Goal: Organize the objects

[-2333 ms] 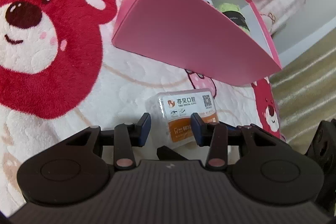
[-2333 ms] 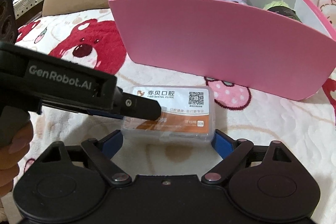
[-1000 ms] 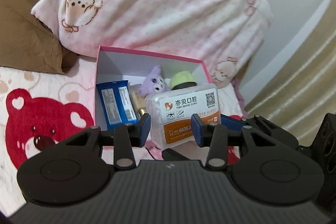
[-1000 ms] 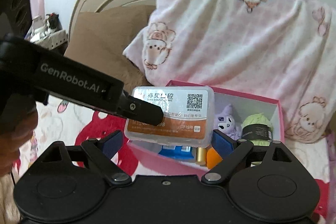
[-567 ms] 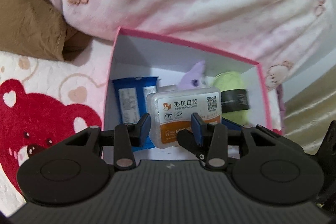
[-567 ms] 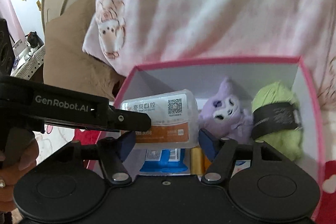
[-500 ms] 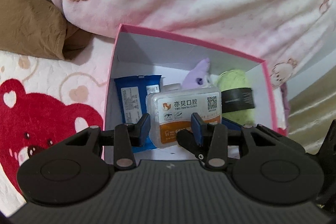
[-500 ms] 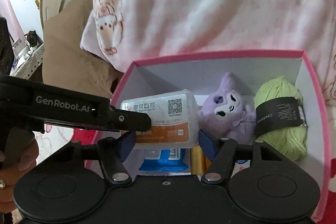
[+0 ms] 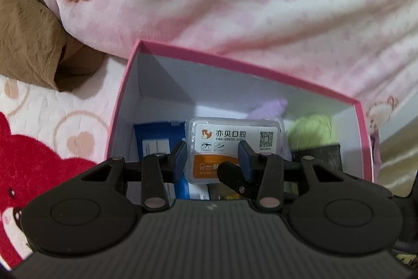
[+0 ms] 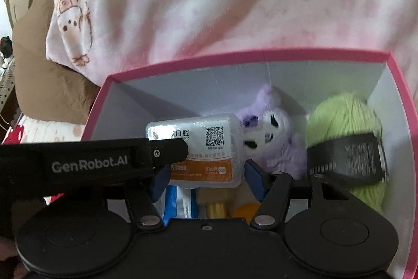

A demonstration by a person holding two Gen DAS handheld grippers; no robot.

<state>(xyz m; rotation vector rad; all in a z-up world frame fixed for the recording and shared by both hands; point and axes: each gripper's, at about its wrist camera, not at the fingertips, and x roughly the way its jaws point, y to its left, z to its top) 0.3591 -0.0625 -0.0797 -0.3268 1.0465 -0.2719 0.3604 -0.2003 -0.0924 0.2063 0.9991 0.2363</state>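
A clear plastic dental floss box (image 9: pixel 232 145) with a white and orange label hangs inside the open pink box (image 9: pixel 235 62). Both grippers hold it. My left gripper (image 9: pixel 213 157) is shut on its short sides, and my right gripper (image 10: pixel 206 181) is shut on its long sides (image 10: pixel 206 156). The left gripper's black finger (image 10: pixel 167 151) crosses the label in the right wrist view. Below the floss box lie a blue packet (image 9: pixel 156 140), a purple plush toy (image 10: pixel 271 130) and a green yarn ball (image 10: pixel 344 132) with a black band.
The pink box (image 10: pixel 399 96) stands on a bedspread with red bear prints (image 9: pixel 39 161). A pink patterned blanket (image 9: pixel 235 4) is heaped behind it, and a brown pillow (image 9: pixel 26 38) lies at the left. A gold cylinder (image 10: pixel 218 208) and an orange item (image 10: pixel 245 211) lie on the box floor.
Both grippers have carried the floss box from the bedspread up over the pink box's wall and have lowered it inside, closer to the items on the floor.
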